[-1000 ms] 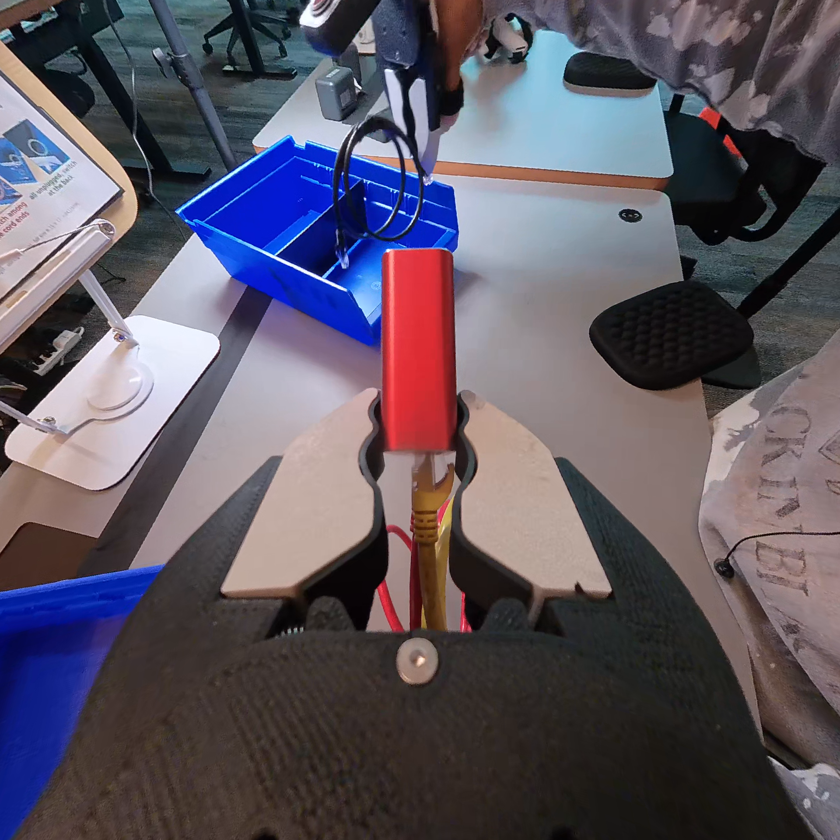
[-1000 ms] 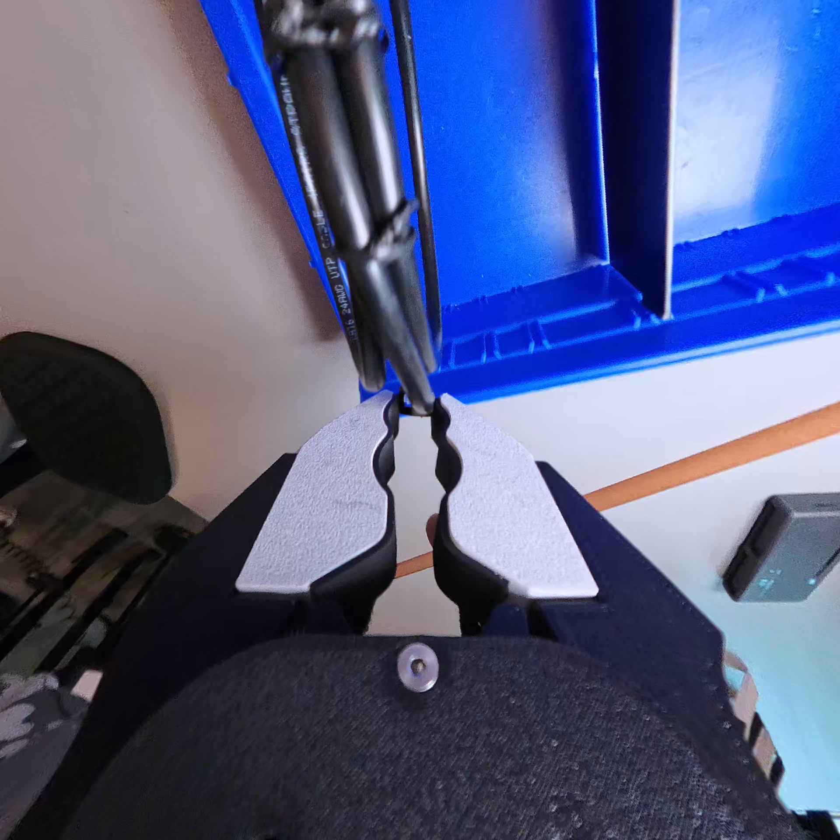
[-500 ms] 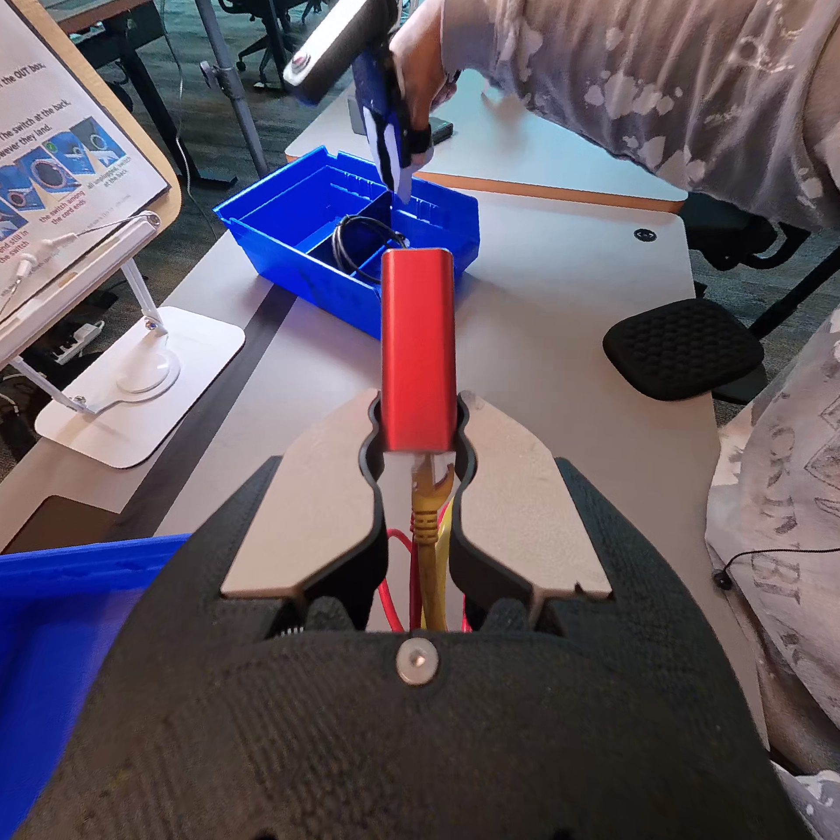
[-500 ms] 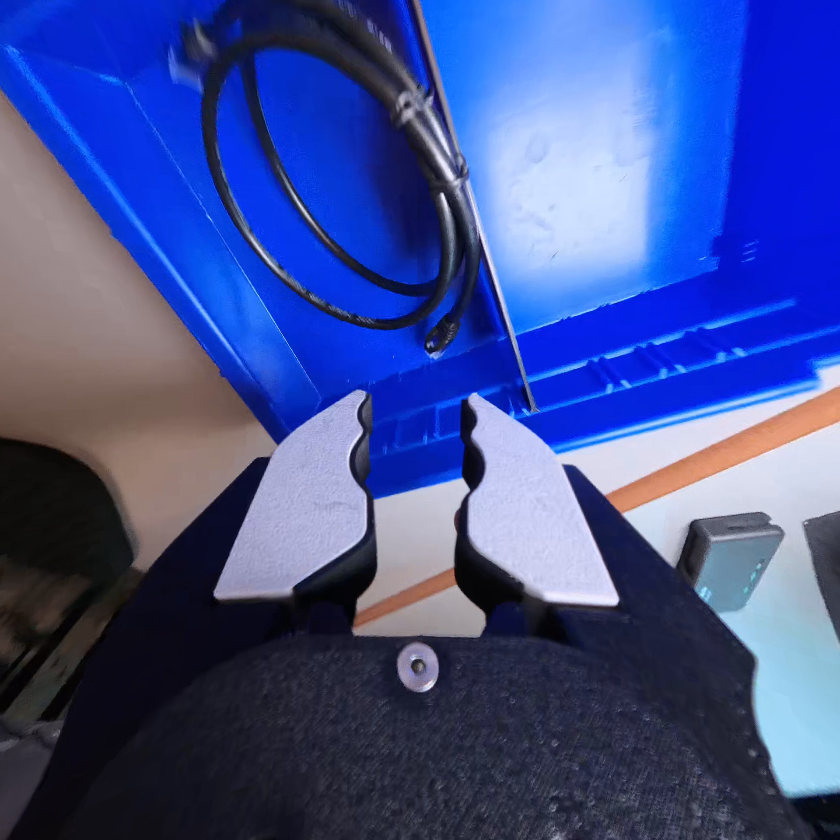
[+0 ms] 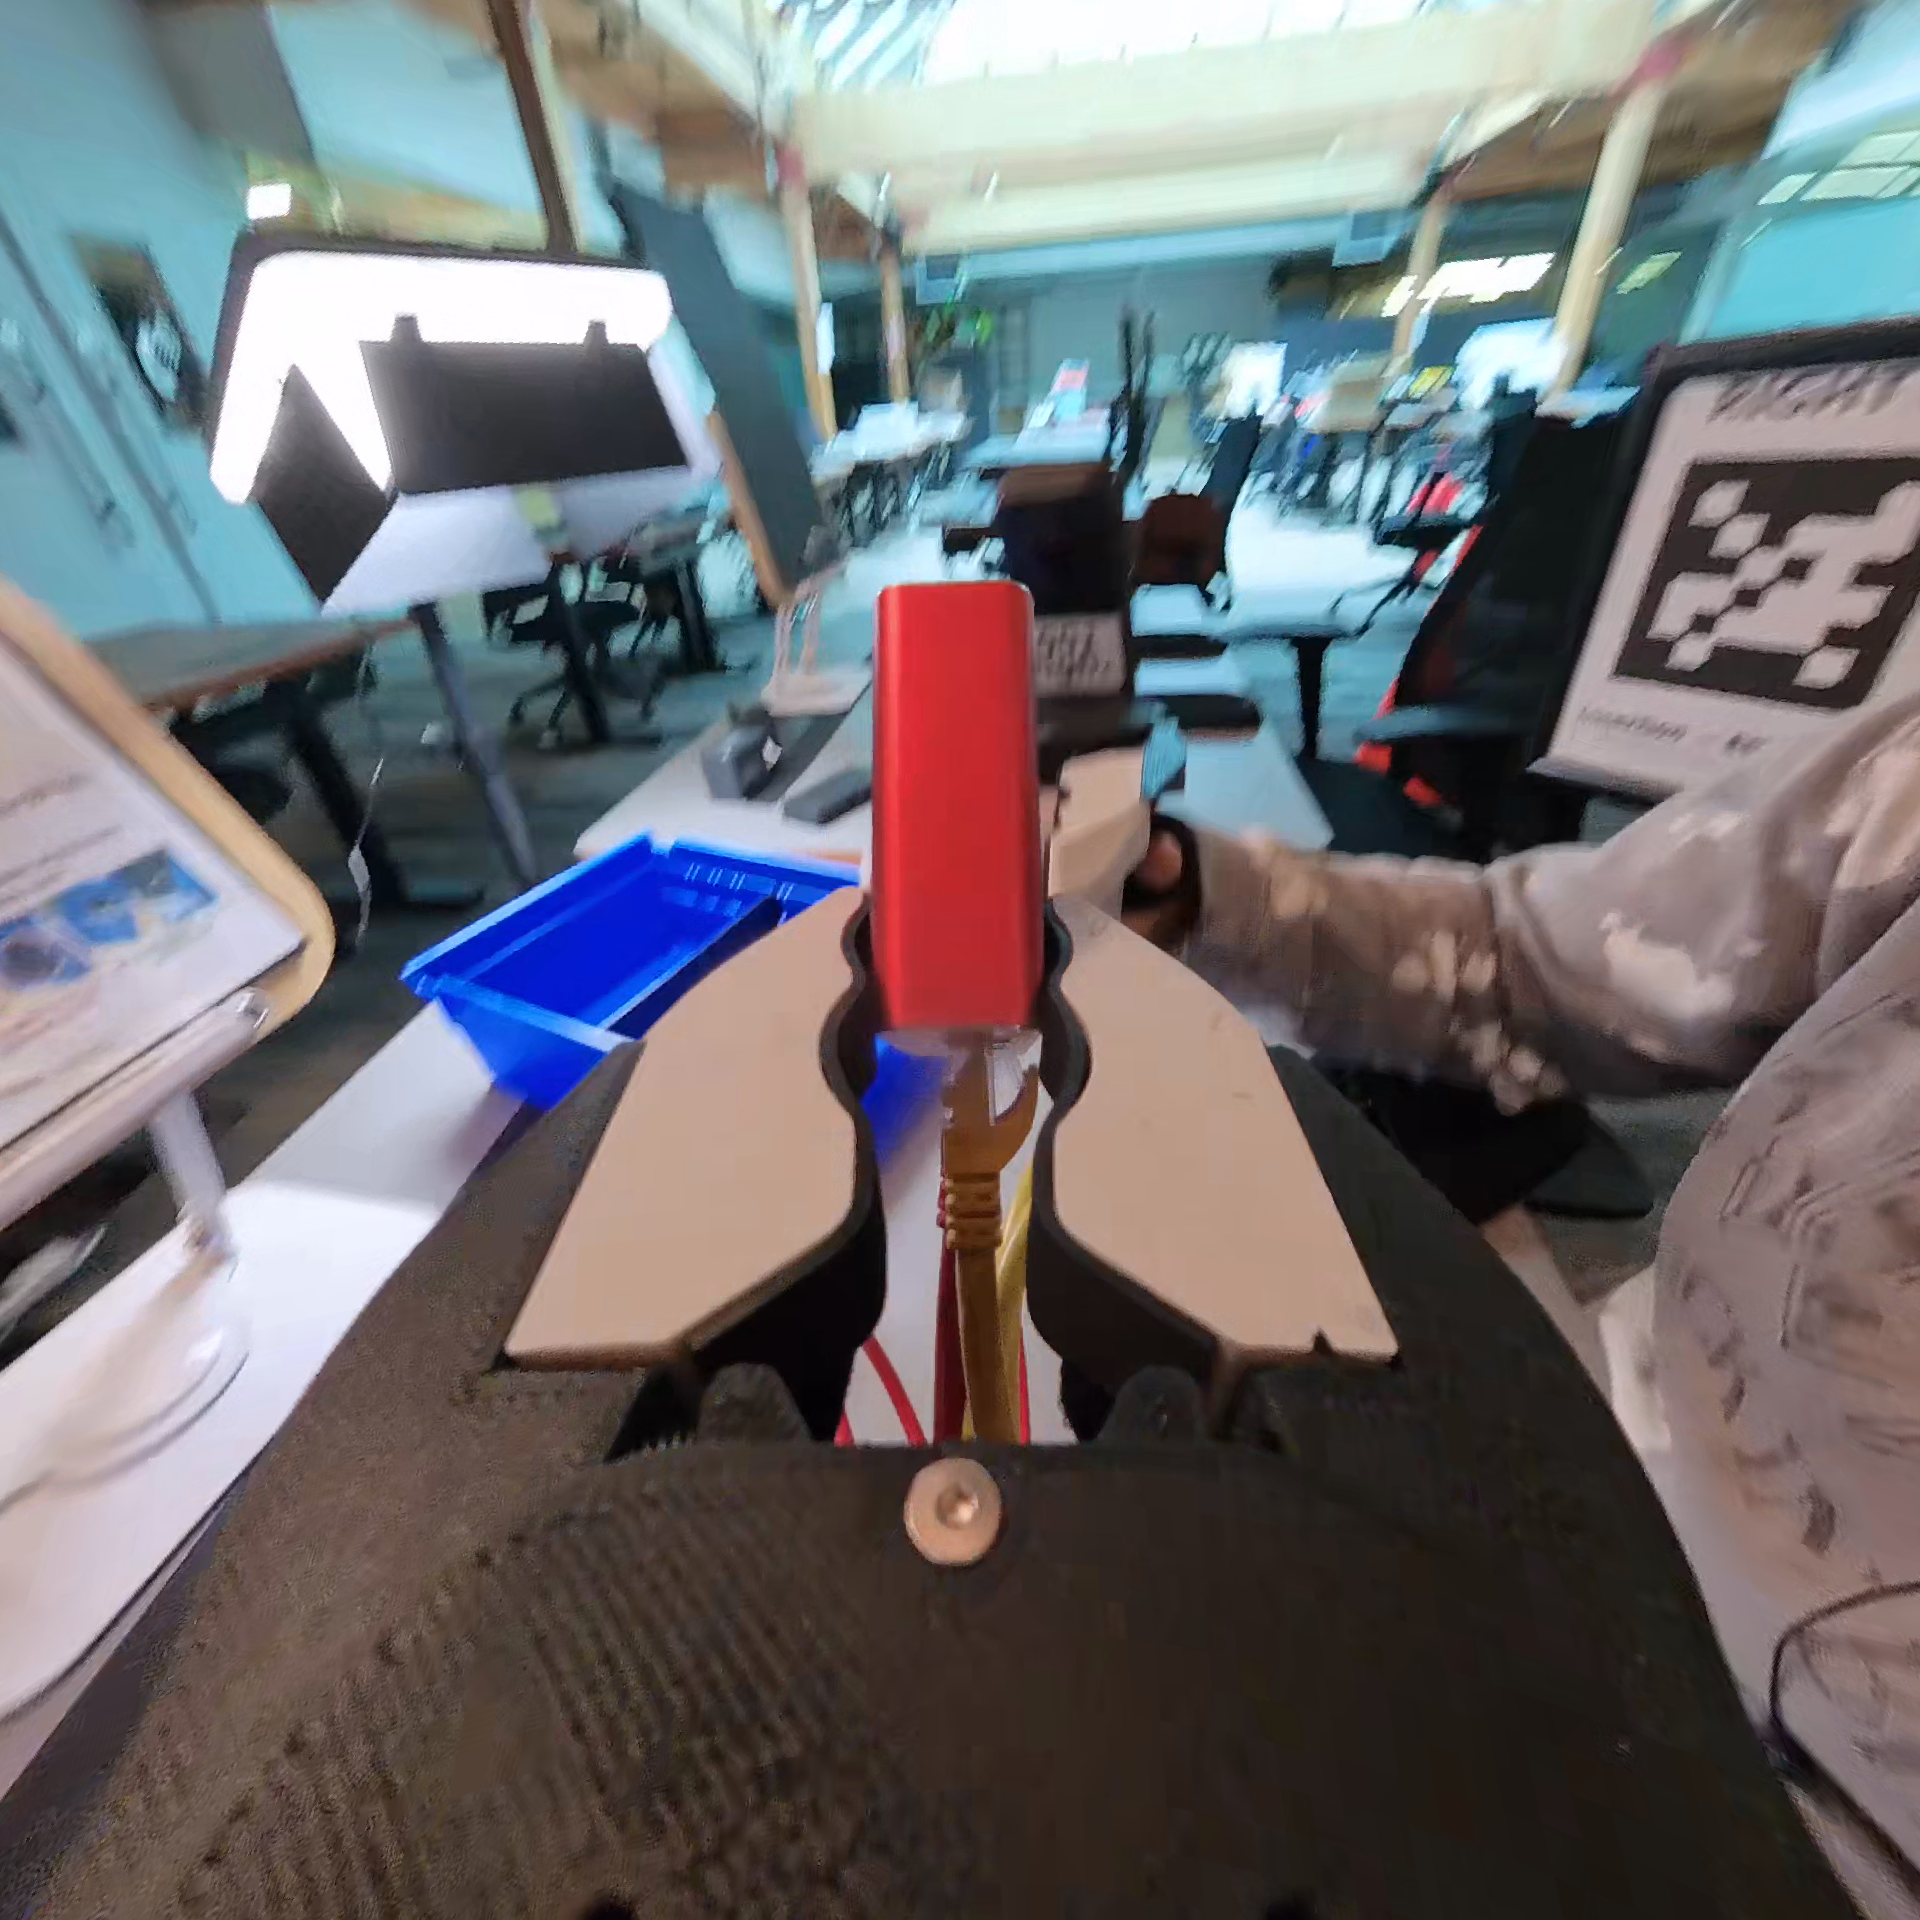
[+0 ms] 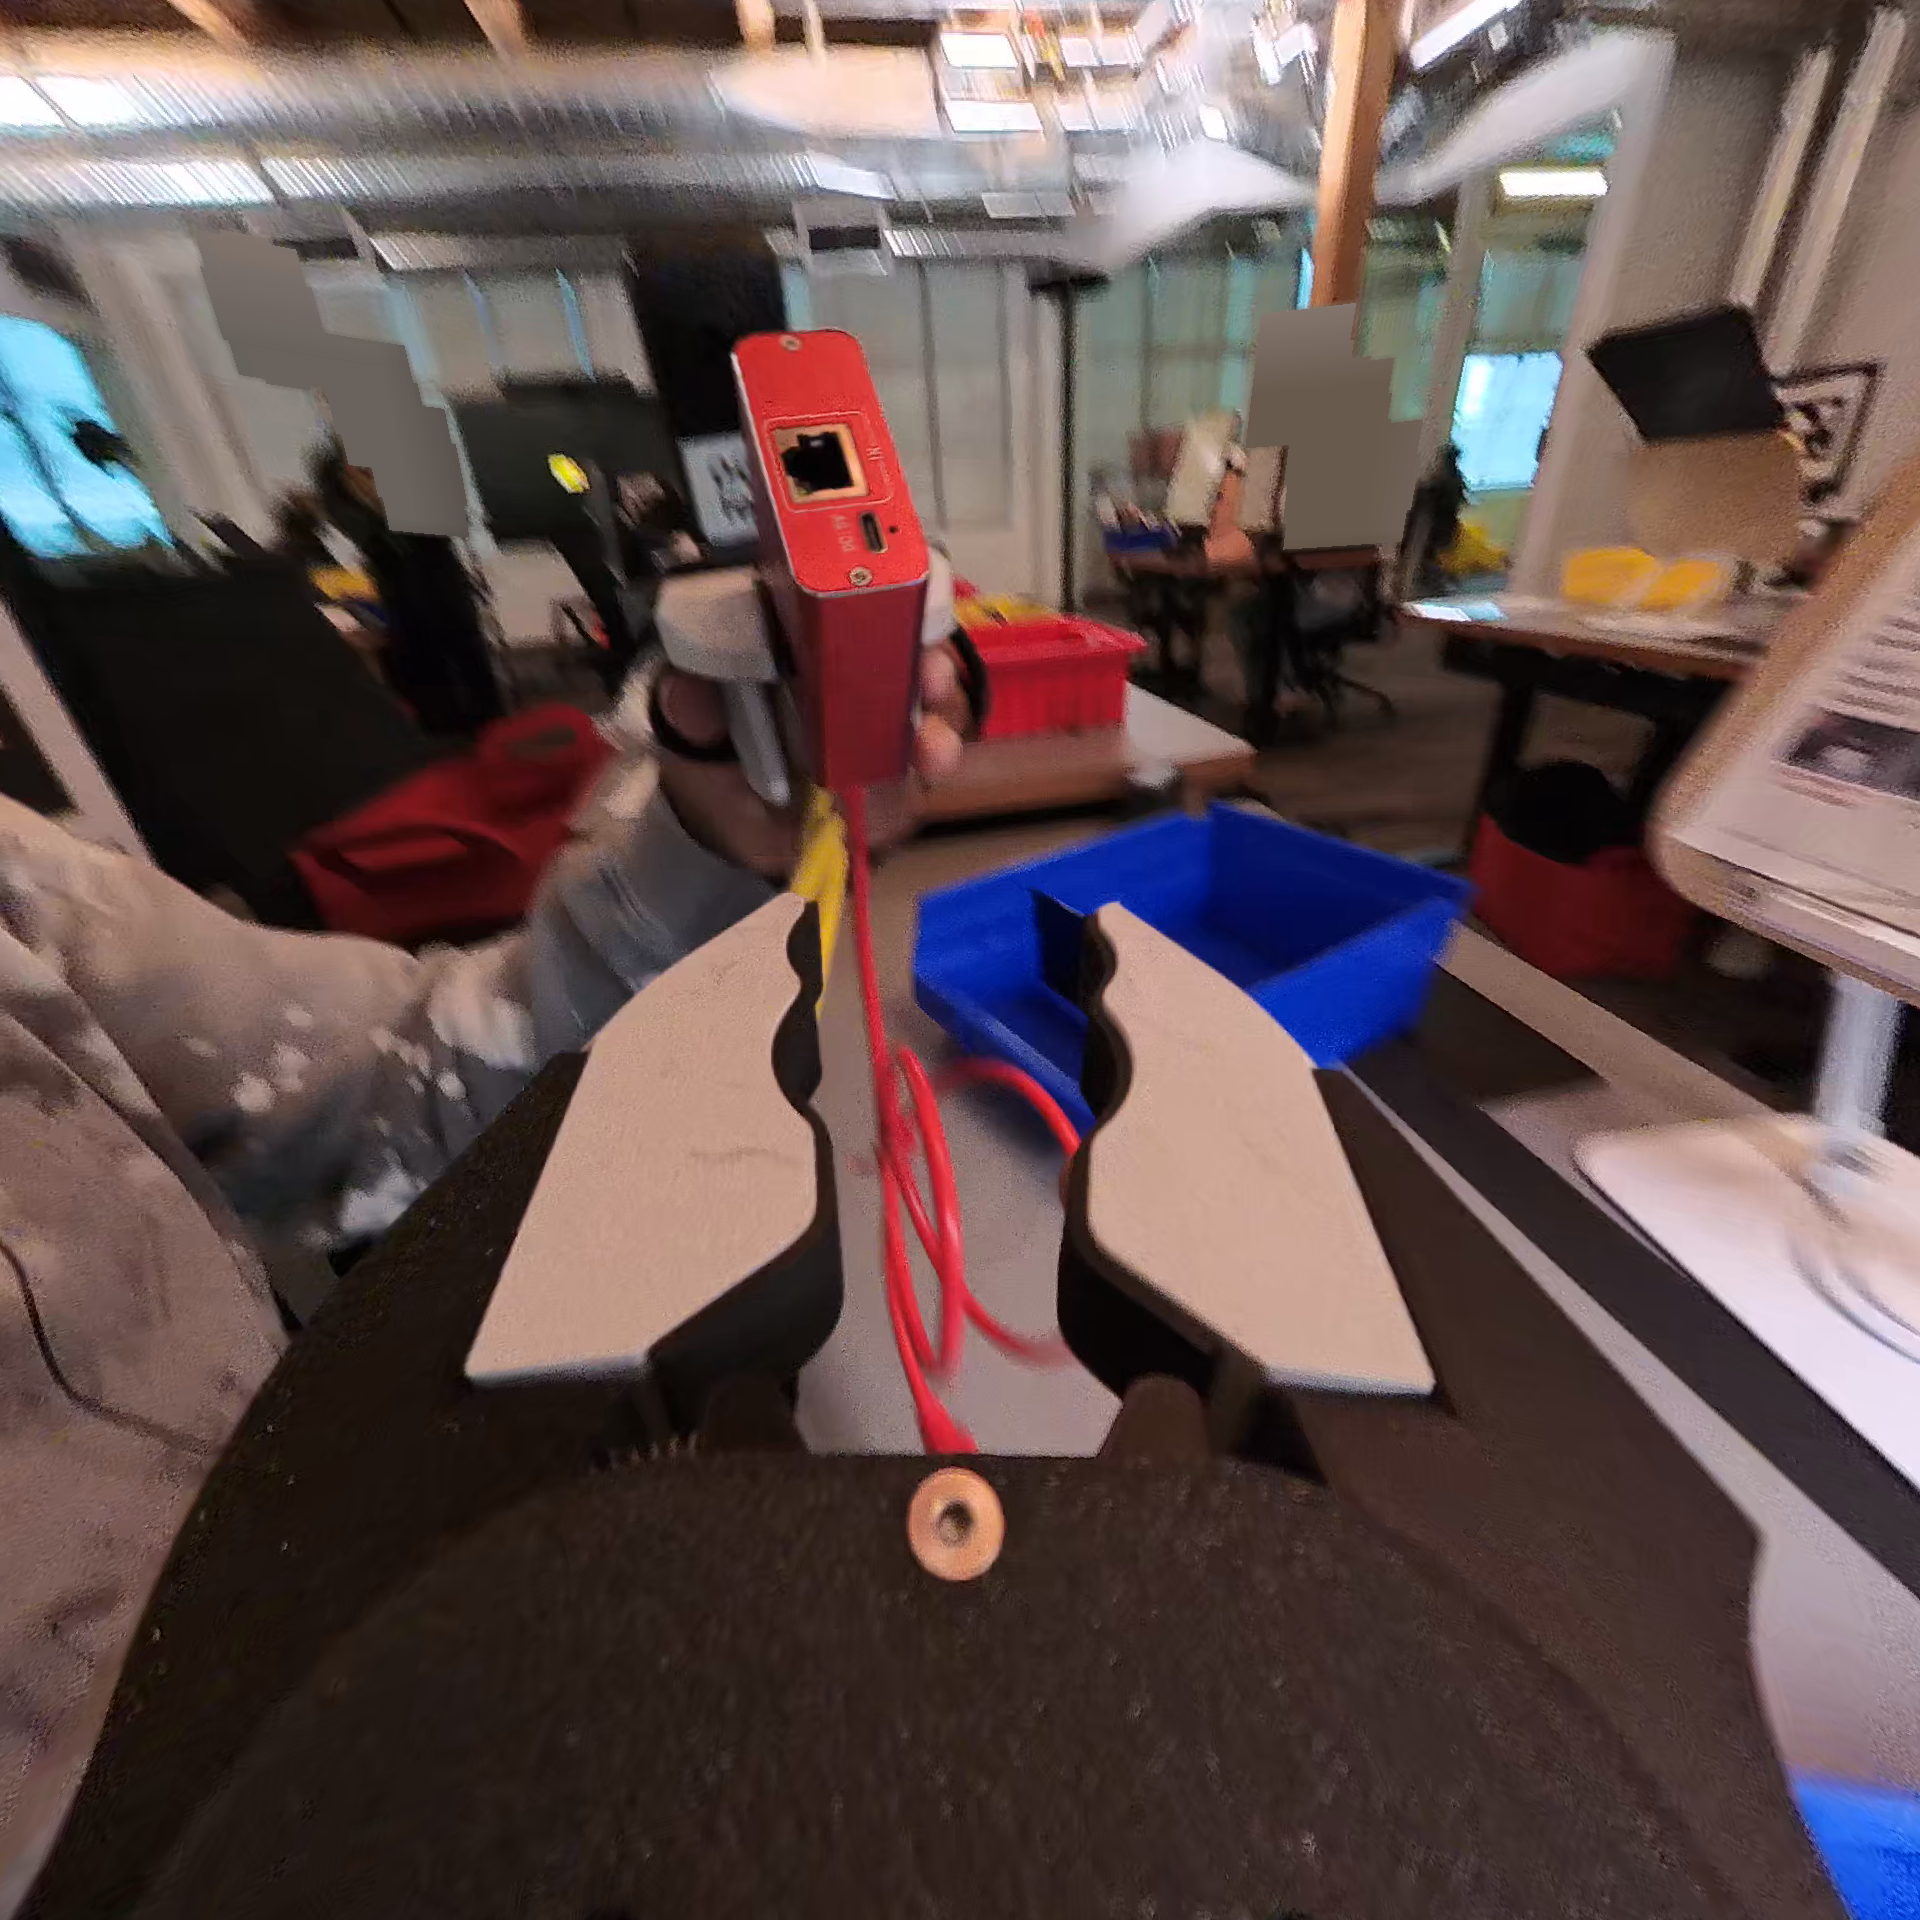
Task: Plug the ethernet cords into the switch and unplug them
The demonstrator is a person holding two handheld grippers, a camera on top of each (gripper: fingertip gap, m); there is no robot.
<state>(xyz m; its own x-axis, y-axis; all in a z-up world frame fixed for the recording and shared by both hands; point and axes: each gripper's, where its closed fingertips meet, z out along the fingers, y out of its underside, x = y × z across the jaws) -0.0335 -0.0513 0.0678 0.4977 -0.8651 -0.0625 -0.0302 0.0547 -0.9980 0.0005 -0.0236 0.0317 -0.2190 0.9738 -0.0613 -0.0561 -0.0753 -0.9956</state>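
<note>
Blurred office surrounds a grey desk. Left gripper clamps the boxy red metal switch mid-frame, yellow cord and red cord plugged below. Right gripper gapes empty at lower centre; blue bin right. Yanking thin cords risks twisting the smooth switch loose.

A red switch sits between grey fingers. Yellow and red cords trail below; a blue bin lies beyond.
</note>
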